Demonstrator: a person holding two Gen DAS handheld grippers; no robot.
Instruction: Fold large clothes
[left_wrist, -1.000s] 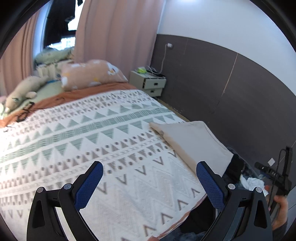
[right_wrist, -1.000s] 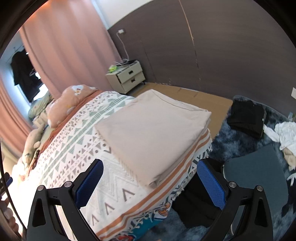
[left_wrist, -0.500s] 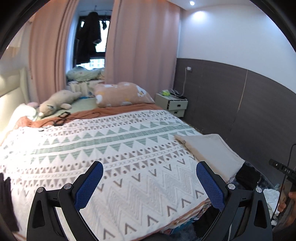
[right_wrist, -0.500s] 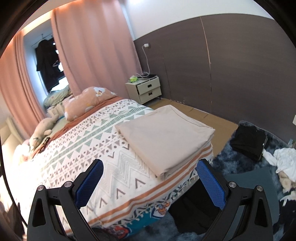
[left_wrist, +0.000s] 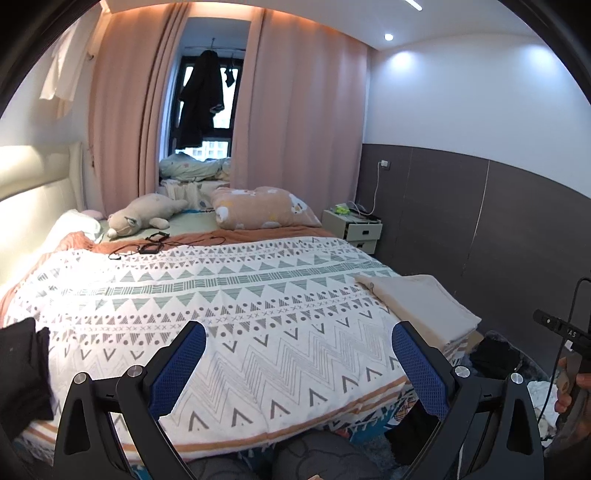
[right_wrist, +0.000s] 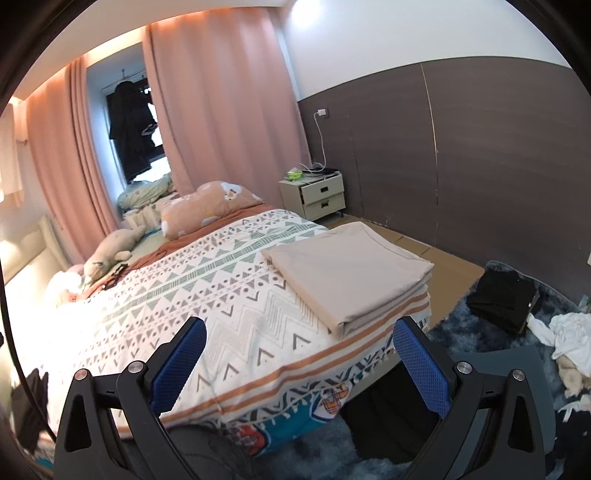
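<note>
A folded beige cloth lies flat on the right corner of the bed; it also shows in the left wrist view. The bed carries a white patterned cover, also seen in the right wrist view. My left gripper is open and empty, held off the foot of the bed. My right gripper is open and empty, held off the bed's foot corner, apart from the beige cloth.
A pillow and a plush toy lie at the head of the bed, with cables near them. A nightstand stands by the dark wall. Dark clothes and white clothes lie on the rug. A dark garment hangs at left.
Both grippers have pulled back and tilted up from the bed, so more of the room shows. The beige cloth has stayed in place. Both jaws stay open.
</note>
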